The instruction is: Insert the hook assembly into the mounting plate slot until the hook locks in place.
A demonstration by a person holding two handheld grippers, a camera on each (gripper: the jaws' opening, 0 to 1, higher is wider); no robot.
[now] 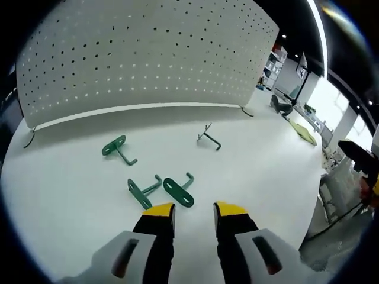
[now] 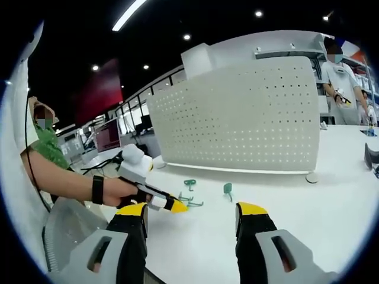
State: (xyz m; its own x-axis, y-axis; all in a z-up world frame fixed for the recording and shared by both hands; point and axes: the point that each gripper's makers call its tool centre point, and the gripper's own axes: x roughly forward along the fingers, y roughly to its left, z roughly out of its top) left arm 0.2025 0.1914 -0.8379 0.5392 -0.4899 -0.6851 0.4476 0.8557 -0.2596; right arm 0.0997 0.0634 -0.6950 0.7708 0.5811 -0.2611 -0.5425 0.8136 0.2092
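Left gripper (image 1: 194,208) hangs low over the white desk (image 1: 71,195), jaws parted and holding nothing. Just ahead lie two green hooks (image 1: 178,191), a third (image 1: 118,148) farther left, and a grey hook (image 1: 208,137) beyond. The perforated mounting plate (image 1: 148,53) stands upright behind. Right gripper (image 2: 192,211) is raised, jaws released. A person's hand (image 2: 121,190) grips the left gripper's handle.

The right gripper (image 2: 191,214) hangs above the white desk (image 2: 331,195), jaws apart and empty. Ahead, the left gripper (image 2: 177,206) reaches toward green hooks (image 2: 189,184) lying before the upright pegboard (image 2: 249,115).
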